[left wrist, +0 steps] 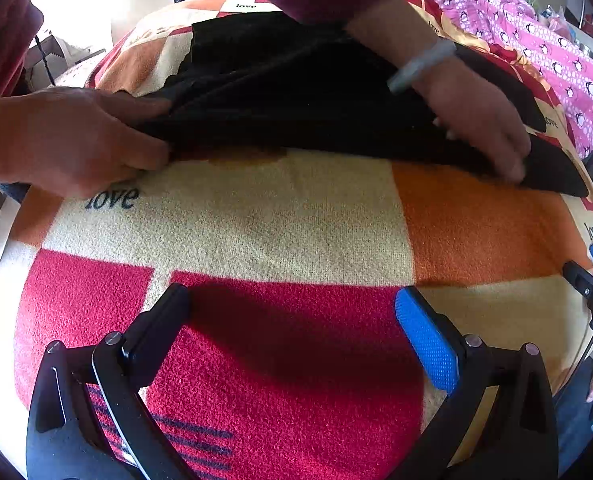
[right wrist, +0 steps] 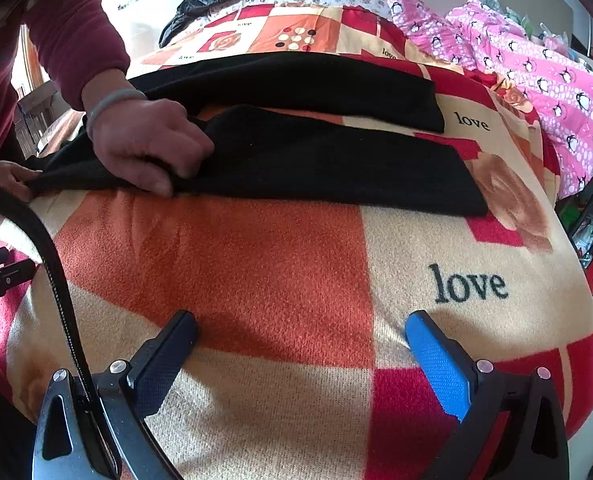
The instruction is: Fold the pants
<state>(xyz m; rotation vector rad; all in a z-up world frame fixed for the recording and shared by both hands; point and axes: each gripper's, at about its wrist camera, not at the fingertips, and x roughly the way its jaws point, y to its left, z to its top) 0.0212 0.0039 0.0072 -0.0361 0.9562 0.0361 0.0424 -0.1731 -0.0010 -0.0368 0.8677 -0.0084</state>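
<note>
Pants, black, lie across the upper half of both views on a patterned blanket, with the two legs reaching toward the right and their near edge running through the middle of the frame. Below this edge the blanket is bare down to both grippers. Left gripper and right gripper have their fingers spread wide and hold nothing. Two bare hands of a person work on the cloth: one hand at the left pinches the edge, the other hand, with a bracelet, presses on top. A pink penguin cloth lies at the upper right.
</note>
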